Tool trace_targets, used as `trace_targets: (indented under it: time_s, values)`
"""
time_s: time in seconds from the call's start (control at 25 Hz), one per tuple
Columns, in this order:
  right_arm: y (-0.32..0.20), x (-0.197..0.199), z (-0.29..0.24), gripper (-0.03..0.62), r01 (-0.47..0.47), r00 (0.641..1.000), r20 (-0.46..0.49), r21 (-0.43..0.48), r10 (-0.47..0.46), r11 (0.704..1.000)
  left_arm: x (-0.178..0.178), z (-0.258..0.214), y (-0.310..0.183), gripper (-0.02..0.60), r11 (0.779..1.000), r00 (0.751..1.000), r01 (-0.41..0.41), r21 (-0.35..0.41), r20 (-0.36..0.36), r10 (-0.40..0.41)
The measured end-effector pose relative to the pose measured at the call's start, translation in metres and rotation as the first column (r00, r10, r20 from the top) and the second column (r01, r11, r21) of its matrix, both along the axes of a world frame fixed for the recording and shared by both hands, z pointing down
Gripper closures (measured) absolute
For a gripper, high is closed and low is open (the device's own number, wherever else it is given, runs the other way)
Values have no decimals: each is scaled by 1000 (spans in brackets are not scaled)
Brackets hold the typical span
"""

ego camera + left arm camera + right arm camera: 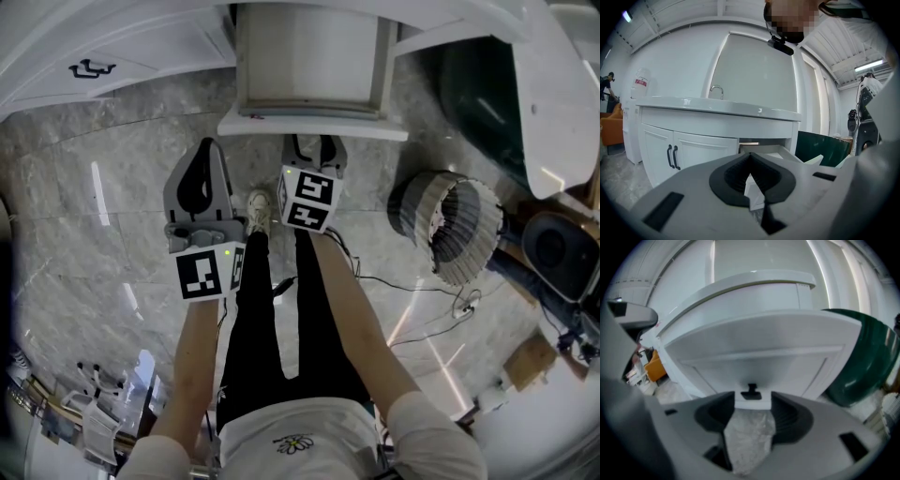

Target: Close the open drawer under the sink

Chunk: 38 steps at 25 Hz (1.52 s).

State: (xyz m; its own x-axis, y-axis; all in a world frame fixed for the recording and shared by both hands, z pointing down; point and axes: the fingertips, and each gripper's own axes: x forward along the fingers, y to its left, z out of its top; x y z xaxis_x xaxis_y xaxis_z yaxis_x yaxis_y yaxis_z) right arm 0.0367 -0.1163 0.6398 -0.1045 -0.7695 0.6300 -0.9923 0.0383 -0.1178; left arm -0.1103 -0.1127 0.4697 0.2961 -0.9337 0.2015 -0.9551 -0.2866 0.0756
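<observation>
The drawer (pixel 312 124) stands pulled out of the vanity (pixel 717 117). The right gripper (pixel 752 404), jaws wide and empty, sits just before the drawer's black handle (pixel 751 391), apparently lined up to push. The left gripper (pixel 751 161), tips together on nothing, hangs aside.

Bright, even indoor light fills all three views, with pale glare streaks on the polished floor (pixel 122 234) at nine and four o'clock in the head view and a glowing tube lamp (pixel 869 65) at two o'clock in the left gripper view. Every picture bows toward black corners. The right gripper view is soft, its drawer front (pixel 759 345) smeared; the others are sharp.
</observation>
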Motion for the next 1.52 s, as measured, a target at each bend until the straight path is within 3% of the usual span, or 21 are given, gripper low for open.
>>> trace_targets:
  time_s: [0.2,0.28,0.32,1.52]
  values:
    - [-4,-6,4,346,23,1000,-6,-20,-23,1000,-3,0,-4,563,1000,1000,13,7,1,-13]
    - [-4,-6,3,431,26,999,-29,-19,-26,999,-3,2,-4,563,1000,1000,18,3,0,-18]
    - [-4,-5,3,434,26,999,-38,-18,-27,999,-4,2,-3,563,1000,1000,19,1,1,-19]
    - [-2,-4,-4,451,65,994,-91,-10,-65,998,-6,6,-8,563,999,1000,32,-9,0,-32]
